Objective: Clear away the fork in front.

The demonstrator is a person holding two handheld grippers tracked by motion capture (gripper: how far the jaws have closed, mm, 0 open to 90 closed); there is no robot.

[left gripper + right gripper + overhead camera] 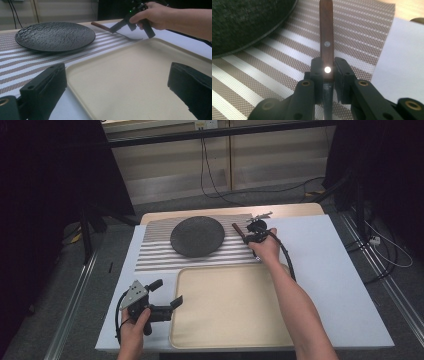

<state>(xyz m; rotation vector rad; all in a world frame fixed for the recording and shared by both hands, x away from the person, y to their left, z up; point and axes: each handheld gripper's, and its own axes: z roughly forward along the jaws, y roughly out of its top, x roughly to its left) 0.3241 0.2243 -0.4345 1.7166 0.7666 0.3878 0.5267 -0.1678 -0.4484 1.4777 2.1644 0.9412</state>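
Right gripper view has the right gripper clamped on the wooden handle of a knife, which lies over the striped placemat just beside the black plate. High view puts the left gripper, jaws spread wide and holding nothing, well apart from the plate, at the near left edge of the cream tray

Your right gripper clamped on knife handle, pads pressing both sides at lower rivet. Brown wooden handle runs straight up away from you, second rivet above grip. Dark blade passes down between jaw arms. Beneath: striped placemat. Black textured plate at upper left, resting on mat. White table surface at right.
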